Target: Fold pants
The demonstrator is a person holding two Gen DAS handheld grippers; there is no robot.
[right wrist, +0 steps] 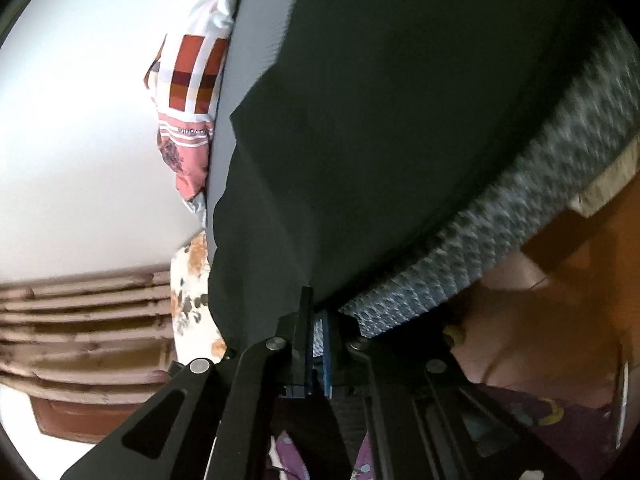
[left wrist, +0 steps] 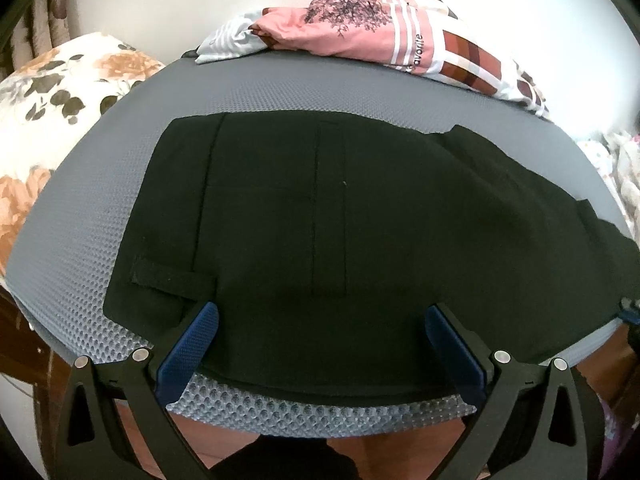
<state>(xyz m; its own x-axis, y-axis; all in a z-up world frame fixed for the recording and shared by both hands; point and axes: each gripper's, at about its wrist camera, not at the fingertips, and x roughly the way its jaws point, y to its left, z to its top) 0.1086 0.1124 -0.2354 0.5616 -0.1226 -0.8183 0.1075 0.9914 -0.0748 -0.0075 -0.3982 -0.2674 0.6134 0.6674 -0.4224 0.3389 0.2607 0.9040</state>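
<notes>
Left tongs [left wrist: 320, 340]: apart, blue pads [left wrist: 188, 350] wide open and holding nothing, poised over the near edge of the pants by the waistband end.
Right tongs [right wrist: 316, 344]: drawn together at the near hem of the pants — dark cloth seems pinched between them, though the view is blurred and the grey mat shows in the gap too, so the mat may be nipped along with the cloth.
Pants [left wrist: 340, 220]: black, spread flat across the grey mat [left wrist: 100, 220], waistband to the left, legs running off to the right; the near edge lies close to the mat's front rim.
Surroundings: a pink and checked cloth [left wrist: 380, 36] heaped at the far side of the mat, a flowered pillow [left wrist: 60, 92] off to the left, well apart from the pants.
Risk, grip: if the right tongs hold only one layer, lifting would drag that layer alone and leave the fold crooked.
Risk, mat: if the mat is caught, it would lift or slide with the cloth and shift everything on it.
Risk, one-sided pull: with the left tongs not yet closed, a pull from the right alone would probably skew the pants — or tug the near edge off the rim.
Risk, far side: a long sweep could carry the cloth into the pink heap.
</notes>
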